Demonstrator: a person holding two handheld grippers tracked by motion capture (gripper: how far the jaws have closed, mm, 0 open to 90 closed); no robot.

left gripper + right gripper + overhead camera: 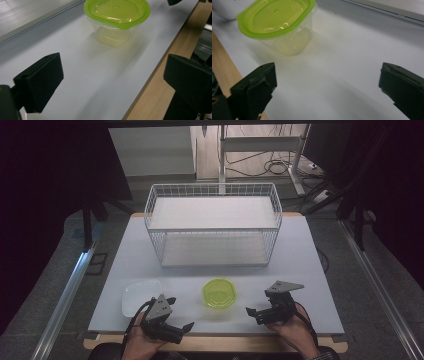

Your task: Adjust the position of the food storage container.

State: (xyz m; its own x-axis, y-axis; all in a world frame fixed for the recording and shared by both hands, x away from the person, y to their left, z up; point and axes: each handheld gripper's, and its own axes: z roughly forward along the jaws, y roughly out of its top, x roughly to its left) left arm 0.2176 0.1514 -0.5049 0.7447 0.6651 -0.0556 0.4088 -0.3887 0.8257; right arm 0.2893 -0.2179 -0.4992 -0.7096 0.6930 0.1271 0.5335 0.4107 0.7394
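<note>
Both hands rest low at the surface's (300,250) near edge, left claw (181,314) and right claw (252,314) spread empty, angled toward the green-lidded container (219,293).

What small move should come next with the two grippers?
Probably ease the right gripper forward toward the clear plastic container with the green lid. It stands untouched between both grippers on the white tabletop, and both the right and left gripper are open and empty.
</note>
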